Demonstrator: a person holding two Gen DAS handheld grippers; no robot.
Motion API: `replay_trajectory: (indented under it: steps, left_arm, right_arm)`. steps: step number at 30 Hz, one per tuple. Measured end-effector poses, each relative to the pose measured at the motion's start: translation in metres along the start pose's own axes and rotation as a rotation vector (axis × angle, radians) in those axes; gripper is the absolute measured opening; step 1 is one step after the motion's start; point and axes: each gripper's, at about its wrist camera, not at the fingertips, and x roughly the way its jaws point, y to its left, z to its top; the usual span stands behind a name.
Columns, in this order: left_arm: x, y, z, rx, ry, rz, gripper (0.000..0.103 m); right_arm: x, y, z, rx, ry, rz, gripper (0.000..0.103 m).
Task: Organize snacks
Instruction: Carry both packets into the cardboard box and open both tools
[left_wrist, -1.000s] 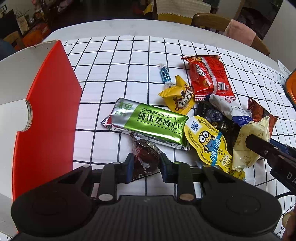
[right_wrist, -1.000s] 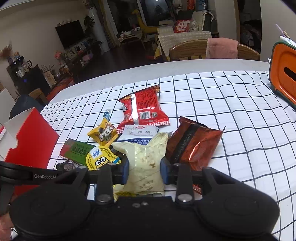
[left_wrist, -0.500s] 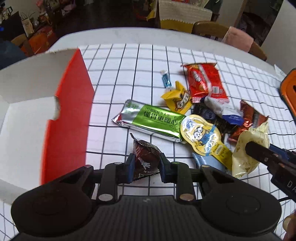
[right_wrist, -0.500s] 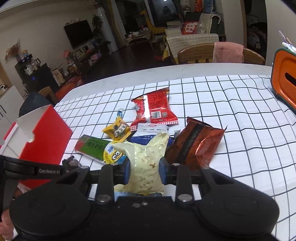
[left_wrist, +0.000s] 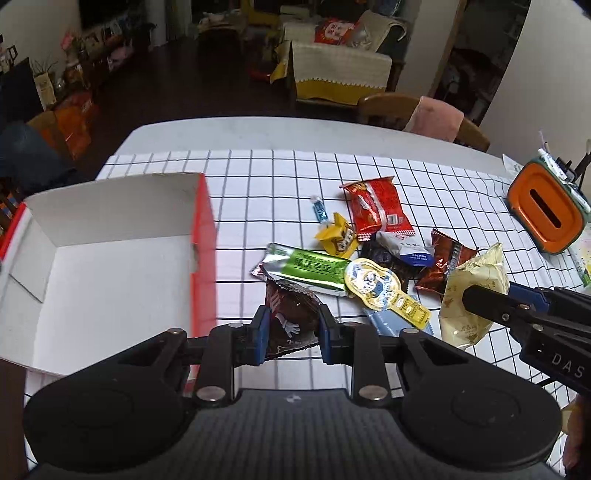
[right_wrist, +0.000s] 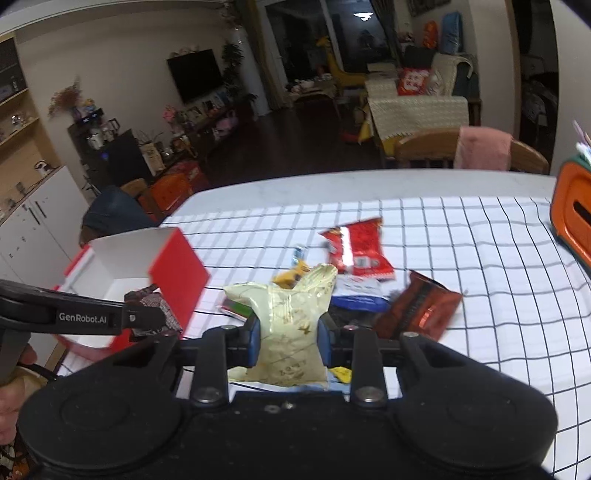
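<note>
The left gripper (left_wrist: 290, 334) had its fingers clamped on a brown chocolate packet (left_wrist: 290, 317), held clear of the desk (left_wrist: 258, 170) just right of the open red box (left_wrist: 110, 273); the right gripper (right_wrist: 287, 341) pinched a cream wrapped pastry (right_wrist: 291, 325), farther right of the box; the left was nearer, the box's white floor bare, its red wall between packet and opening.

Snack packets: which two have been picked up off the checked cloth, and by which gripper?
The dark brown chocolate packet is pinched in the left gripper; the pale cream packet in the right gripper. All the others lie loose on the cloth.
</note>
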Motion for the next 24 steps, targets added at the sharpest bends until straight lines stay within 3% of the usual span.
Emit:
replay_trajectory:
  steps: [12, 24]
  left_arm:
    - [-0.028, 0.093, 0.002, -0.002, -0.026, 0.018, 0.026]
    - [-0.007, 0.196, 0.002, -0.008, 0.026, 0.084, 0.026]
  right_arm:
    - [0.017, 0.097, 0.019, -0.104, 0.009, 0.031, 0.029]
    - [0.099, 0.195, 0.030, -0.194, 0.094, 0.058, 0.029]
